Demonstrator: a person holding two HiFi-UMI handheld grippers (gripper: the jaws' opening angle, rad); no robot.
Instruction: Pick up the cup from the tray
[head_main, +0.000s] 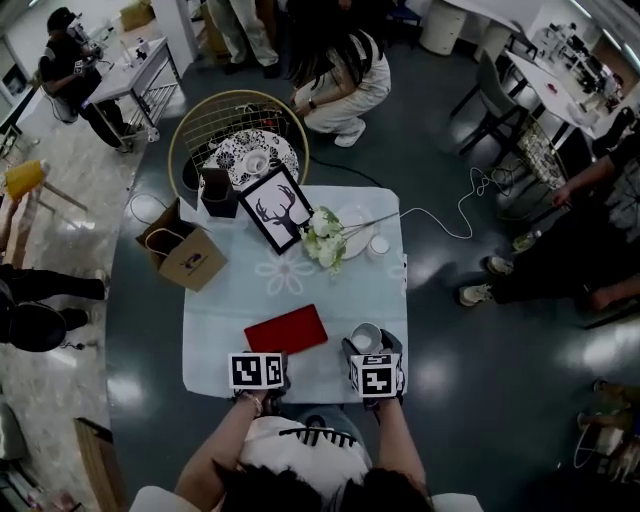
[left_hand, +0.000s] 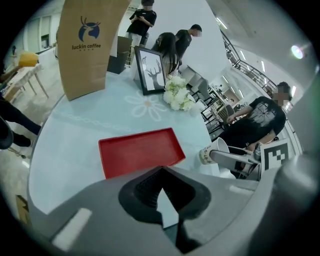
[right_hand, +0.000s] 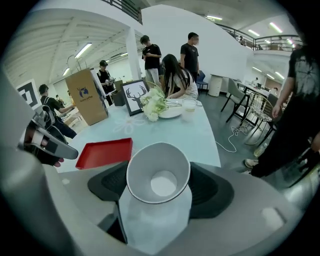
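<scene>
Top: white with black stripes, short-sleeved.
Left gripper: grey shell, black ribbed pads.
Right gripper: grey shell, black-and-white marker cube.

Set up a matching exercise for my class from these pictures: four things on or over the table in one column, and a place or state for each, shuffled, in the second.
Things
1. white paper cup
2. flat red rectangular tray
3. brown paper bag
4. black-framed deer picture

Places or states
A. propped beside the white flowers
B. held in the right tongs
C. lying empty on the table
D. standing at the table's left edge

Pairs: 1-B, 2-C, 3-D, 4-A
</scene>
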